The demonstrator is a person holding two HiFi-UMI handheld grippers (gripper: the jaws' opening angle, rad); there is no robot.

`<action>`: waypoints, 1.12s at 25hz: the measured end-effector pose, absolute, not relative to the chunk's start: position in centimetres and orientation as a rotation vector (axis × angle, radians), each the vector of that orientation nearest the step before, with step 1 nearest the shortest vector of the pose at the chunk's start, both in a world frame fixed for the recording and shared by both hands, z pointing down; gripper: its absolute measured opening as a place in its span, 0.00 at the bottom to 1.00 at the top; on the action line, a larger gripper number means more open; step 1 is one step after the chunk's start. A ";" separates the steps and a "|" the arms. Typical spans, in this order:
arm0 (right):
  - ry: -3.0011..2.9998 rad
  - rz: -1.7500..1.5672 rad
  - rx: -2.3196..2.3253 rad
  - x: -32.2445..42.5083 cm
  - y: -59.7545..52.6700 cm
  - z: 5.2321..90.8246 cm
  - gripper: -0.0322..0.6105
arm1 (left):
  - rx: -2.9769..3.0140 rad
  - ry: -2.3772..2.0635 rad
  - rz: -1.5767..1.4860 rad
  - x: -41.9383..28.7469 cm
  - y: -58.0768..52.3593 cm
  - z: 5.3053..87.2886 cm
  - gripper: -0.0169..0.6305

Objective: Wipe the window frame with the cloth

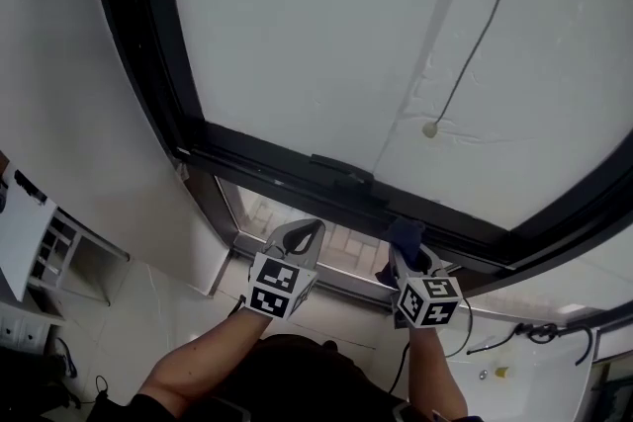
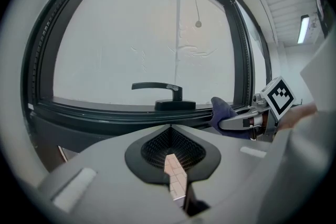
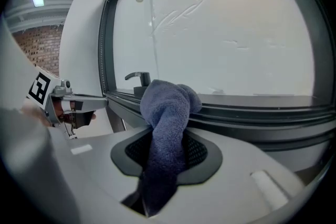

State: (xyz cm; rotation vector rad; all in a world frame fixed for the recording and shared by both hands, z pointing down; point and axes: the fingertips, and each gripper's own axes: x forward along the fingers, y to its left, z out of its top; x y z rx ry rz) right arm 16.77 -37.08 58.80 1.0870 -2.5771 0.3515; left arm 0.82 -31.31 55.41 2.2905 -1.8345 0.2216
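Your right gripper (image 1: 404, 250) sits low and a bit right of the middle in the head view. Its jaws are squeezed shut on the cloth (image 1: 405, 234). The cloth is dark blue. It sticks out past the jaw tips and its bunched top lies against the bottom bar of the frame (image 1: 287, 165). The frame is black and runs across the middle of the head view.

In the right gripper view, the cloth (image 3: 168, 113) comes up from between the jaws in the middle of the picture. It folds over at the top, right on the frame (image 3: 252, 113). The handle (image 3: 137, 78) stands on the bar just left of the cloth, a bit further back.

Your left gripper (image 1: 302, 234) is left of the right one in the head view, below the frame and not touching it. In its own view the left gripper (image 2: 173, 157) has its jaws together with nothing held. Only a thin slit shows between them, low in the middle.

From the left gripper view, the handle (image 2: 160, 87) is in the middle of the picture. The cloth (image 2: 222, 108) and the right gripper (image 2: 239, 122) are to its right, at the bar. A thin cord (image 1: 485, 25) with a small bead hangs in front of the white pane, in the upper right of the head view.
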 end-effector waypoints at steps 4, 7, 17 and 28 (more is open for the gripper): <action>-2.584 0.337 1.029 14.3 -36.7 58.9 0.23 | 2.249 -1.878 0.212 -1.2 -30.6 55.5 0.03; -2.598 0.335 0.981 12.3 -36.2 58.9 0.23 | 2.224 -1.907 0.209 -2.6 -30.0 55.5 0.03; -2.620 0.399 0.848 6.0 -34.7 59.5 0.23 | 2.159 -1.979 0.194 -6.7 -28.1 55.6 0.03; -2.626 0.447 0.796 0.8 -34.3 59.5 0.23 | 2.094 -2.051 0.162 -12.1 -26.3 55.3 0.03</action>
